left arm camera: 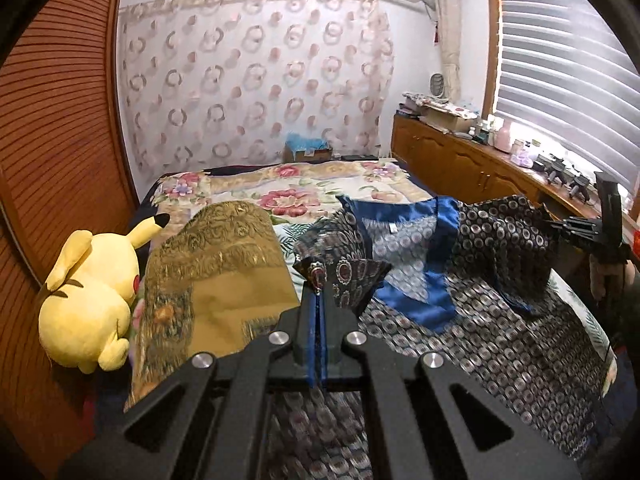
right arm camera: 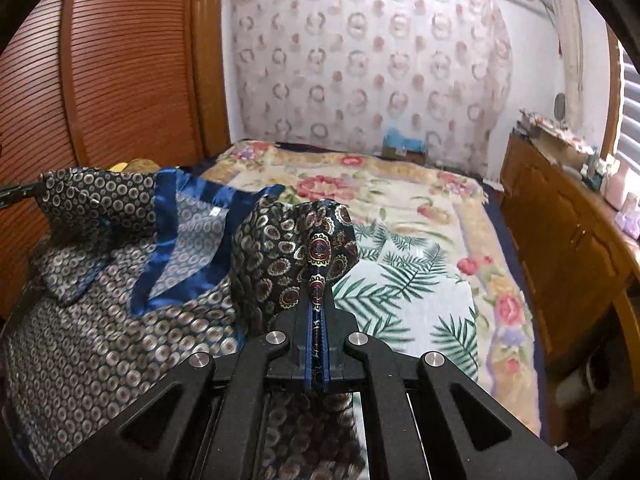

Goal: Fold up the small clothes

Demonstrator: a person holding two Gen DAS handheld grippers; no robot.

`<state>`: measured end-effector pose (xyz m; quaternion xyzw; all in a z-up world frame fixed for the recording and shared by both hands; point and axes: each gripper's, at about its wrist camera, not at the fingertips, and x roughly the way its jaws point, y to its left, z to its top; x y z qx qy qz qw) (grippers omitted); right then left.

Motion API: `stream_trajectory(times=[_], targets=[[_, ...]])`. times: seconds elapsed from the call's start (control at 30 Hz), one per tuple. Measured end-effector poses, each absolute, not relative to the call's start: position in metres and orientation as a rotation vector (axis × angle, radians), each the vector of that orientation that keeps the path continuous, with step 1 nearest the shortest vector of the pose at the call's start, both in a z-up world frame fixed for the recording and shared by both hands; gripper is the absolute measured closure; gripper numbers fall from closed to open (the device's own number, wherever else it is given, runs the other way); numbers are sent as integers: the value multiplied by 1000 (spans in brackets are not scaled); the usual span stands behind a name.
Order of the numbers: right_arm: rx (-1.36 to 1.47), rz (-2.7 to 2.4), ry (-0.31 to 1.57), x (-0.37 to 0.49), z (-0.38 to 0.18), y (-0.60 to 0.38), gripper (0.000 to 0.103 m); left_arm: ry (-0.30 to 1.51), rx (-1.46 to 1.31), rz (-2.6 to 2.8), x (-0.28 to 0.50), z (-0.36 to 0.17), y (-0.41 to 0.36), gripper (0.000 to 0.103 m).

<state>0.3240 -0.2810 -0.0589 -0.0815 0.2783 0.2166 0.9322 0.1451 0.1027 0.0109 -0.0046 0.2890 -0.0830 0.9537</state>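
Observation:
A dark satin garment [left arm camera: 460, 320] with a ring pattern and a blue collar trim [left arm camera: 432, 296] lies across the bed, its upper part lifted. My left gripper [left arm camera: 319, 280] is shut on one top corner of the cloth, which bunches over the fingertips. In the right wrist view my right gripper [right arm camera: 319, 284] is shut on the other top corner of the same garment [right arm camera: 100, 340], the fabric humped above the jaws. The right gripper [left arm camera: 576, 226] also shows at the far right of the left wrist view, with the cloth stretched toward it.
A yellow plush toy [left arm camera: 88, 300] and a gold patterned cloth [left arm camera: 216, 272] sit at the bed's left side by a wooden louvered wardrobe [left arm camera: 52, 140]. A floral blanket [right arm camera: 400, 240] covers the bed. A wooden cabinet [right arm camera: 560, 240] with bottles runs along the right under the window.

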Motion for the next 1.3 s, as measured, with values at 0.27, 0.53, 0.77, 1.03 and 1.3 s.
stream_trajectory(times=[0.27, 0.53, 0.77, 1.03, 1.3], targets=[[-126, 442, 520, 257, -57, -300, 103, 561, -76, -135, 67, -14, 113, 103], [-45, 436, 549, 189, -87, -332, 103, 572, -194, -84, 14, -45, 136, 103], [-40, 400, 561, 148, -93, -351, 103, 558, -260, -34, -24, -50, 157, 103], [-81, 405, 612, 113, -93, -363, 103, 620, -255, -11, -55, -53, 171, 103], [-113, 370, 675, 114, -108, -364, 83, 629, -178, 2, -47, -40, 171, 82]])
